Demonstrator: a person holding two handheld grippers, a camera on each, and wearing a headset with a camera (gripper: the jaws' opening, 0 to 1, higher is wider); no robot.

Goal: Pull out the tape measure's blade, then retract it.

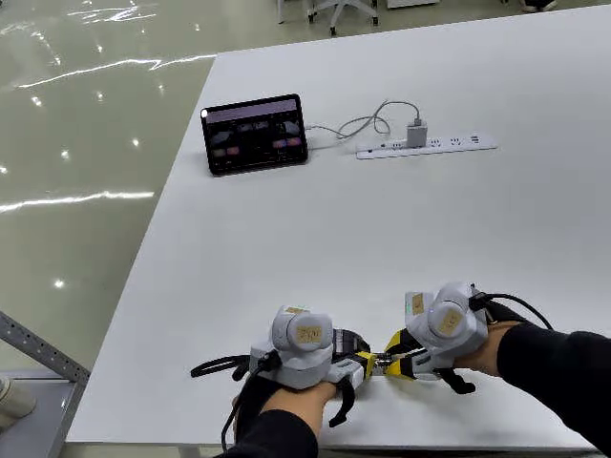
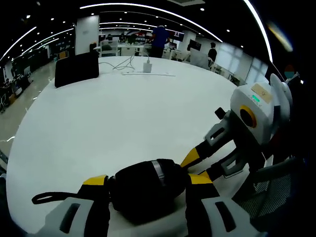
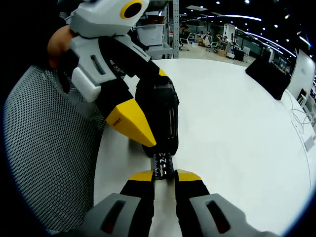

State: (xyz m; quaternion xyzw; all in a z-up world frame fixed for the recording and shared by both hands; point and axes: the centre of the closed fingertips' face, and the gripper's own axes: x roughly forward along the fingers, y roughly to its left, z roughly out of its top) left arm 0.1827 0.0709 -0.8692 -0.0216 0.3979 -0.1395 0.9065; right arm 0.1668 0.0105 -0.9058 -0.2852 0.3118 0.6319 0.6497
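A black tape measure (image 3: 160, 111) sits on a white table (image 1: 382, 239), close to the edge nearest the person. The left gripper (image 2: 147, 178) is clamped on its body, one yellow-tipped jaw on each side. A short length of the blade (image 3: 162, 167), dark with pale printed markings, sticks out of the case towards the right gripper (image 3: 164, 176), whose yellow-tipped jaws are closed on the blade's end. The two grippers point at each other, nearly tip to tip, each held in one of the person's hands, with dark sleeves reaching in from the bottom of the head view. A black strap loop (image 1: 215, 367) trails from the tape measure across the table, out past the left gripper. Well apart, on the far side of the table, a dark tablet (image 1: 255, 134) stands propped up with its screen lit. Beside it lies a white power strip (image 1: 430, 146) with a white charger (image 1: 417, 132) plugged in, and a pale cable (image 1: 358, 124) runs from the charger to the tablet. A glossy greenish floor (image 1: 86, 95) lies beyond the table.
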